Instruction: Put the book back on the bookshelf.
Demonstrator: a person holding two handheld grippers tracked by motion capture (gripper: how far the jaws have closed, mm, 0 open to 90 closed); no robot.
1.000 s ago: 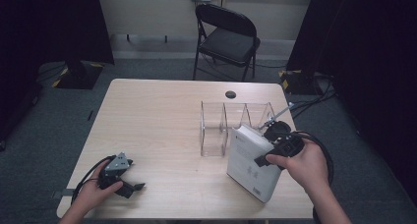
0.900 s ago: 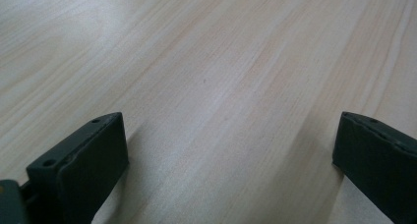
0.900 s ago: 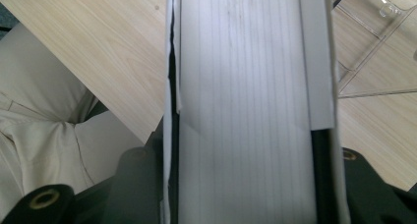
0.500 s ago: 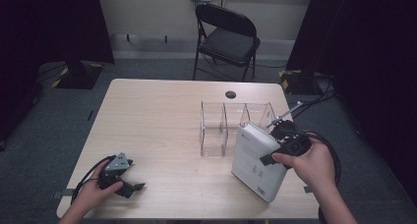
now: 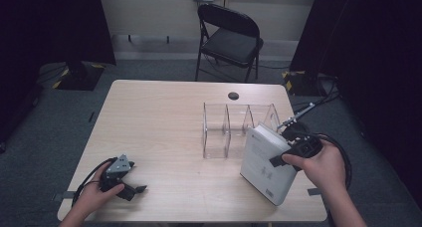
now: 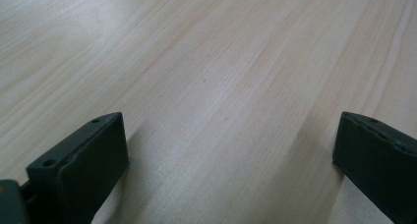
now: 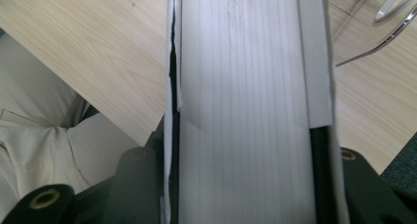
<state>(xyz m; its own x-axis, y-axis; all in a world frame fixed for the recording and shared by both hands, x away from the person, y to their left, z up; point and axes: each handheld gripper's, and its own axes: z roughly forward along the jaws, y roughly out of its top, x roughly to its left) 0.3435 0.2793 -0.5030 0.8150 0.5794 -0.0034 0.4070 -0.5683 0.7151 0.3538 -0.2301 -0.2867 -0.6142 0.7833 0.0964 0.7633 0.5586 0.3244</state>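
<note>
The wooden table (image 5: 164,122) carries a clear divider rack (image 5: 234,130). A thick white book (image 5: 263,162) stands tilted just beside the rack, clamped between the right gripper's (image 5: 293,150) jaws by its covers. The left gripper (image 5: 127,187) rests low, jaws wide apart over bare wood.

A recording studio or lab room — black curtains (image 5: 54,23) hang on both sides of a lone light wooden table (image 5: 164,122) on grey carpet (image 5: 40,152), with a black folding metal chair (image 5: 229,38) and taped floor cables (image 5: 318,95).
</note>
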